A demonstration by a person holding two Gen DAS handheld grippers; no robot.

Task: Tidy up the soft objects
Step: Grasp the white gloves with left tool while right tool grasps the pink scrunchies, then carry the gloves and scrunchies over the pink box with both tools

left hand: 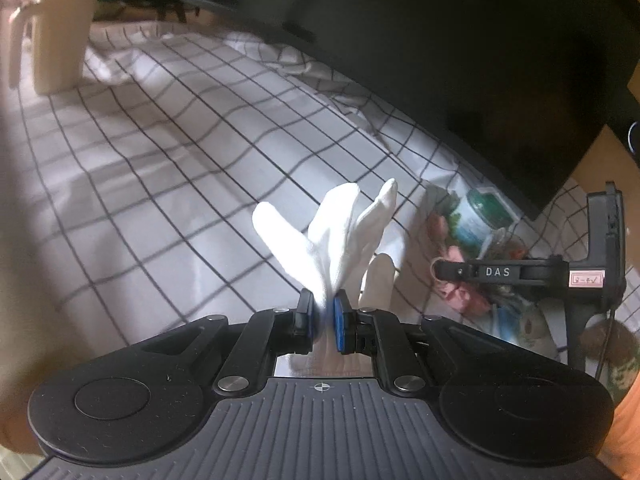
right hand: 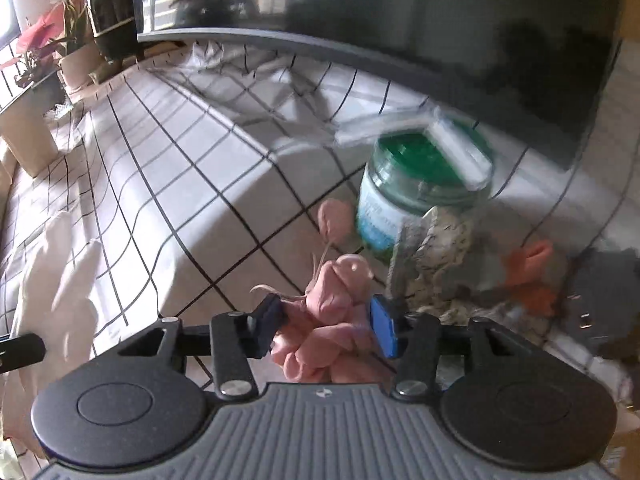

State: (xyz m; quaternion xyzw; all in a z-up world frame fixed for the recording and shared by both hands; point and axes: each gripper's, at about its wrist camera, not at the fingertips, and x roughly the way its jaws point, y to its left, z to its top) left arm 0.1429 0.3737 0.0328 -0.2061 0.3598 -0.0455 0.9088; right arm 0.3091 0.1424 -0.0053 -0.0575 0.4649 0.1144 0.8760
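My left gripper is shut on a white cloth glove, whose fingers fan up above the checked tablecloth. My right gripper is shut on a pink bunched fabric piece with loose threads, held above the cloth. The right gripper's arm shows at the right of the left wrist view. A white glove appears blurred at the left of the right wrist view.
A green-lidded jar stands by a crumpled floral cloth and an orange fabric bit. A large dark monitor stands behind. A cream pitcher with flowers and potted plants sit at far left.
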